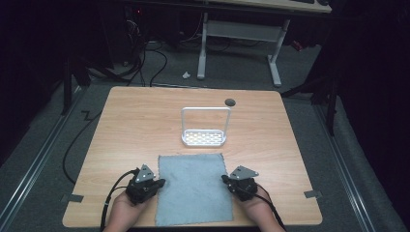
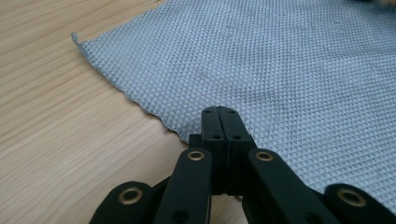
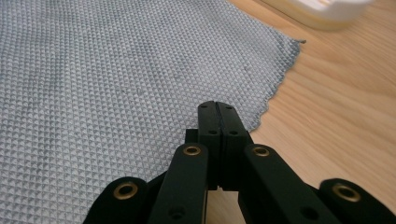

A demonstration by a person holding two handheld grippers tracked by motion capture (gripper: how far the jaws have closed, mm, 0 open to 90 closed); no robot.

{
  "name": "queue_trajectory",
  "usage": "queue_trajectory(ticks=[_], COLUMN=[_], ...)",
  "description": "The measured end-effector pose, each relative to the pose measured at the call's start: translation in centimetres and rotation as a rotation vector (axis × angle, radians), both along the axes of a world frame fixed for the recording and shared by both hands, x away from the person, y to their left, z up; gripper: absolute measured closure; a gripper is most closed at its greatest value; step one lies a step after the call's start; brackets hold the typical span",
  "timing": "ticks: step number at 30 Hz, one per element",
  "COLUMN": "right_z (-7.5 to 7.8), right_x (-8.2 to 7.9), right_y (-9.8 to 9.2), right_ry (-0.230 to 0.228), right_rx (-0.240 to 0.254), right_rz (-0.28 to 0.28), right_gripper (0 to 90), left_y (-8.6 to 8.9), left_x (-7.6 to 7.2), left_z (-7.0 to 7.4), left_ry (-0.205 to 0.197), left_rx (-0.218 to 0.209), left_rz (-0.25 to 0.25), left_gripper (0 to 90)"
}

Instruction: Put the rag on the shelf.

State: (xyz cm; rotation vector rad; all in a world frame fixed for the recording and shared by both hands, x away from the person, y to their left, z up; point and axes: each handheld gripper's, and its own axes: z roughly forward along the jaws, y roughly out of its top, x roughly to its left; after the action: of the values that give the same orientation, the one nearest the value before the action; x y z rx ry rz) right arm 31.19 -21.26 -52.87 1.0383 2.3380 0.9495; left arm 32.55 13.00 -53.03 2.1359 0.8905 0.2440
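On the near half of the wooden table (image 1: 125, 125) I see a grey waffle-weave cloth (image 1: 195, 188) spread flat, its near edge close to the table's front edge. My left gripper (image 1: 159, 182) sits at the cloth's left edge and my right gripper (image 1: 225, 180) at its right edge, each roughly halfway along its side and pointing inward toward the fabric. From the left gripper view, the left gripper (image 2: 219, 111) has its jaws pressed together with nothing between them, the tips over the cloth (image 2: 261, 70) just inside its scalloped border. From the right gripper view, the right gripper (image 3: 216, 106) is likewise closed and empty, its tips over the cloth (image 3: 116, 79) beside that edge. Whether either tip touches the fabric I cannot tell. Beyond the cloth's far edge, just apart from it, stands a white rack (image 1: 204, 137) with a perforated base and a tall hoop handle. A small dark round spot (image 1: 230, 102) lies farther back on the tabletop.
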Motion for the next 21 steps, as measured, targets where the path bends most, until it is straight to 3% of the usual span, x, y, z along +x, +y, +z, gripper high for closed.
queue_trajectory(ticks=[2, 6, 7, 13, 18, 21], right_z=[0.0, 0.0, -0.1, -0.1, -0.1, 0.9], right_x=[-0.5, -1.0, -1.4, -1.6, -1.5, -1.9], right_y=[-1.6, -2.6, -3.1, -3.1, -3.1, -3.1], right_ry=[0.008, 0.002, -0.002, -0.004, 0.0, -0.048], right_rx=[0.011, 0.007, 0.032, 0.024, 0.03, 0.087], right_rz=[-0.019, -0.03, -0.041, -0.04, -0.042, -0.05], right_gripper=[90.0, 90.0, 90.0, 90.0, 88.2, 86.4], left_y=[-0.8, -2.1, -2.2, -2.1, -2.2, -1.9], left_x=[-0.1, -0.2, -0.3, -0.5, -0.7, -0.7], left_z=[0.0, 0.0, 0.0, -0.2, -0.2, 0.1], left_ry=[-0.013, -0.026, -0.034, -0.027, -0.033, -0.048], left_rx=[0.015, 0.02, 0.024, -0.001, 0.002, -0.016], left_rz=[-0.02, -0.038, -0.036, -0.029, -0.03, -0.015], left_gripper=[89.9, 89.8, 89.9, 89.8, 89.8, 88.2])
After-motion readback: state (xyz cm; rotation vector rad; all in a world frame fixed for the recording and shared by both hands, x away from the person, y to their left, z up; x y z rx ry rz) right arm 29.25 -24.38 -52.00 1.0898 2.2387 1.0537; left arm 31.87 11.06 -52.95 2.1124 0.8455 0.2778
